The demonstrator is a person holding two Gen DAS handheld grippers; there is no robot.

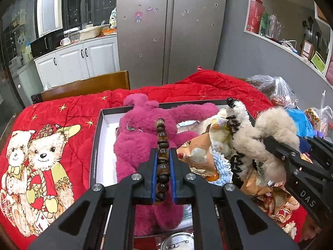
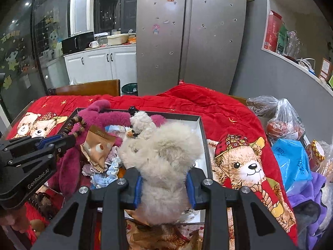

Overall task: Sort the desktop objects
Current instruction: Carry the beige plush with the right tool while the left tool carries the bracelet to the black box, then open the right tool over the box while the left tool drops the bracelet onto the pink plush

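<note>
Grippers (image 1: 163, 160) (image 2: 164, 184) (both clamped) above box (image 1: 97, 137)

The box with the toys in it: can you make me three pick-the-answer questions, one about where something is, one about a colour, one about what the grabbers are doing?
1. Where does the pink plush toy lie?
A. inside the box
B. on the chair
C. on the fridge

2. What colour is the blanket under the box?
A. blue
B. red
C. green

3. What does the left gripper hold?
A. nothing
B. a snack packet
C. a bead bracelet

Answers: 1 A, the toy fills the box's left half. 2 B, red with teddy bears. 3 C, the beads sit between its jaws.
</note>
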